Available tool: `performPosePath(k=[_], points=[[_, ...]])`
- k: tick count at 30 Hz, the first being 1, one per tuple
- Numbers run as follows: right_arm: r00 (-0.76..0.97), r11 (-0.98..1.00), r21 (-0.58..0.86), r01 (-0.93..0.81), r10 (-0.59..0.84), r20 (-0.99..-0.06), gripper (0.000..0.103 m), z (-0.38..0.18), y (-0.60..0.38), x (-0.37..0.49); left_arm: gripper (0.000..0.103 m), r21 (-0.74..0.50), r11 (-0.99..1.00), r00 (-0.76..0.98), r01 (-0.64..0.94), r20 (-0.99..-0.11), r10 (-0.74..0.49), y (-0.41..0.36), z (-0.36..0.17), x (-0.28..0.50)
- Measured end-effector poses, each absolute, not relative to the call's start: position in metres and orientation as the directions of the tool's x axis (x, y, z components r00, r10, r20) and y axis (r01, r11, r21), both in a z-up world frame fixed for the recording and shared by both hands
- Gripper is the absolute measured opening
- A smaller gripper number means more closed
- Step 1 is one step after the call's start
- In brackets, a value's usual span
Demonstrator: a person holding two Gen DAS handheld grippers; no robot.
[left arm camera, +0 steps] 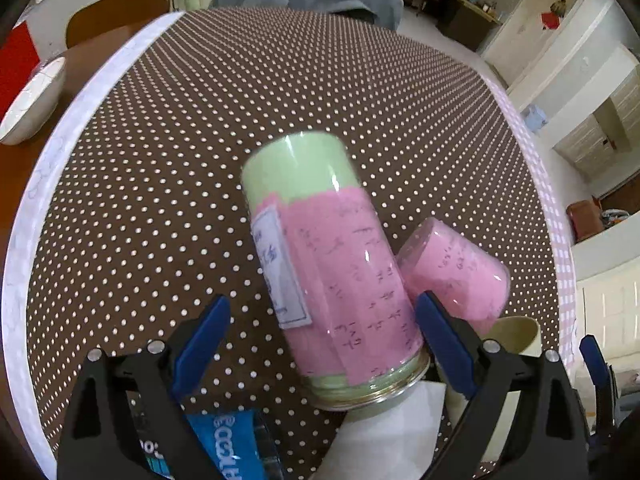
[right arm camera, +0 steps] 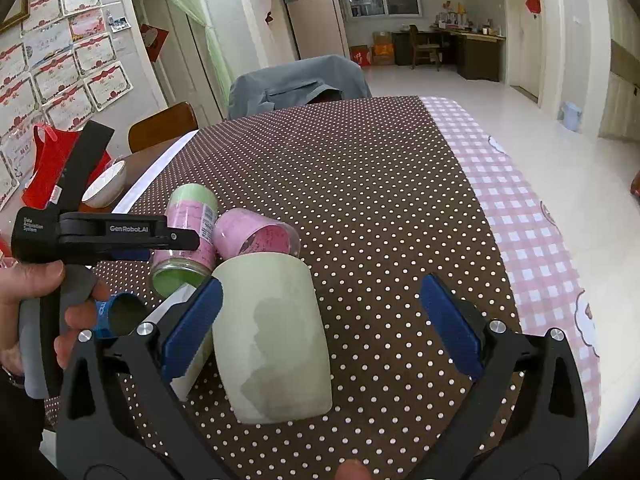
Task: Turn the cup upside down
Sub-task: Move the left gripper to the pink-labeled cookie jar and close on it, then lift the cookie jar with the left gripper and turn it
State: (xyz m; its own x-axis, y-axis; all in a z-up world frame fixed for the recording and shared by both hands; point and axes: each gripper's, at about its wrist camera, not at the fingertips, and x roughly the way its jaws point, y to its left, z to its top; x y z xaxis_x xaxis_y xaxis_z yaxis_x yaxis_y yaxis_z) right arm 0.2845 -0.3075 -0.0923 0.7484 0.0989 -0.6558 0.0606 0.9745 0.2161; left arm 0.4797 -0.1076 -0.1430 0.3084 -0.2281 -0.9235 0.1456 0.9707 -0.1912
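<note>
A pale green cup [right arm camera: 276, 336] stands upside down on the dotted brown tablecloth [right arm camera: 360, 184], between the open fingers of my right gripper [right arm camera: 320, 320], close to the left finger and apart from the right one. Its rim edge shows in the left wrist view [left arm camera: 516, 336]. My left gripper [left arm camera: 320, 340] is open around a tall pink and green jar [left arm camera: 332, 264] that leans tilted between its fingers. Whether the fingers touch the jar I cannot tell. The jar also shows in the right wrist view [right arm camera: 188, 236].
A small pink cup [left arm camera: 456, 272] lies tilted beside the jar, also in the right wrist view [right arm camera: 256, 236]. A blue cup [right arm camera: 120, 314] and a white object [left arm camera: 384, 428] lie near. A white bowl [right arm camera: 105, 184] sits at the left. A chair [right arm camera: 296, 82] stands behind the table.
</note>
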Motion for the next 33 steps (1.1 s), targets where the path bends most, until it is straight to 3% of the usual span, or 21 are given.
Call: performPosePath(k=[9,11,12,13,33], points=[[0.728,0.971,0.23,0.065,0.112,-0.677,0.097,-0.102,-0.313,0.3,0.092,-0.158,0.973,0.242,0.169,-0.95,-0.196,-0.122,-0.166,0.51],[0.726,0.969,0.236,0.068,0.114,-0.678,0.097,-0.103,-0.314,0.301,0.086,-0.168,0.967,0.228,0.191,-0.951,-0.21,-0.128,-0.169,0.516],[0.725,0.969,0.236,0.07,0.113,-0.679,0.097,-0.104,-0.315,0.302,0.073,-0.17,0.965,0.219,0.202,-0.952,-0.214,-0.132,-0.171,0.519],[0.724,0.969,0.237,0.073,0.112,-0.68,0.097,-0.105,-0.315,0.302,0.072,-0.163,0.963,0.216,0.215,-0.954,-0.209,-0.136,-0.172,0.523],[0.741,0.97,0.225,0.095,0.082,-0.666,0.097,-0.09,-0.309,0.268,0.069,-0.197,0.935,0.355,0.295,-0.886,-0.298,-0.078,-0.123,0.468]])
